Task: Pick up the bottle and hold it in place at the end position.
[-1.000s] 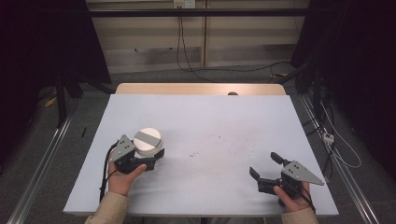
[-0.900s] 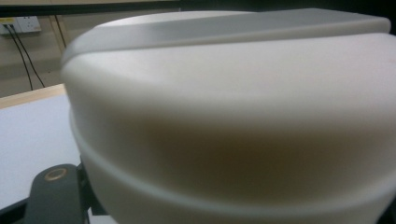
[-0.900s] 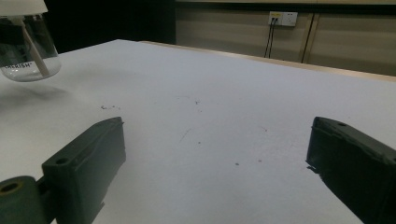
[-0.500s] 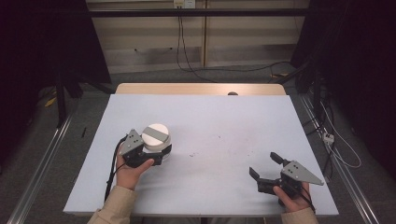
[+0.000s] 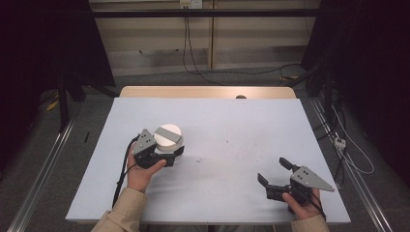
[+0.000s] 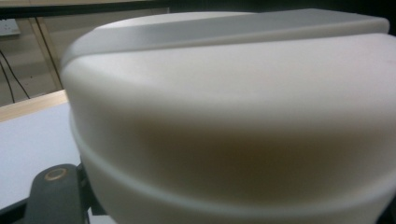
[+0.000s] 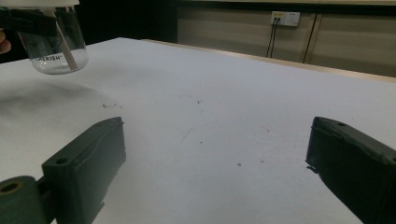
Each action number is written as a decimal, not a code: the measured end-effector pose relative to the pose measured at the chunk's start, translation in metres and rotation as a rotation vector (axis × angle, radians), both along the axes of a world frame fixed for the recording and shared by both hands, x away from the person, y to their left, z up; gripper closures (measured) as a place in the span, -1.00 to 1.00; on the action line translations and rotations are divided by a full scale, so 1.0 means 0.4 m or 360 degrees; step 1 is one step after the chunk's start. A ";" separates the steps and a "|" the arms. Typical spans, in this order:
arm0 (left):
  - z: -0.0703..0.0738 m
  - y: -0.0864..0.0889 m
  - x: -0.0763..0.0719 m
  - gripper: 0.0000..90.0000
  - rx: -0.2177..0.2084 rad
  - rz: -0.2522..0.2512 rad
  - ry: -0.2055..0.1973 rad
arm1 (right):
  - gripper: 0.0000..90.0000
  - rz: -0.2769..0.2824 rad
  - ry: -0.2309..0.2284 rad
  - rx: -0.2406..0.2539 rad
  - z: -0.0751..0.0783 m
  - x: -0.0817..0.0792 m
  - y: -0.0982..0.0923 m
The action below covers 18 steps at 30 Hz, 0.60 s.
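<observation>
Right gripper view: jar (image 7: pixel 56 44) reads "CHERISH".

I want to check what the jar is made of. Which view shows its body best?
The right gripper view: the jar shows clear glass walls with lettering. The high view shows mainly its white lid; the left gripper view shows the lid close and blurred.

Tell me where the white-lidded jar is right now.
In the high view, the jar sits left of centre over the white table, clamped in the left gripper; the right gripper view shows its clear glass body at upper left.
</observation>
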<state>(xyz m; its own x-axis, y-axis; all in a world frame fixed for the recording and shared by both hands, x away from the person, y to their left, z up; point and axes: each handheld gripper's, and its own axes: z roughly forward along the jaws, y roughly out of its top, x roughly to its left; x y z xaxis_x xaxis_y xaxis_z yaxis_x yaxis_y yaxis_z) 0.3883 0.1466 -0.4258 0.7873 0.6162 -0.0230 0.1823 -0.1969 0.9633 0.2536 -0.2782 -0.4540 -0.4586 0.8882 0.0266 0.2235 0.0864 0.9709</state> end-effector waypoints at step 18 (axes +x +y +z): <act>0.003 -0.058 0.035 -0.59 0.0018 -0.0069 0.0004 | -0.91 0.0012 0.0001 -0.0003 0.000 0.001 0.000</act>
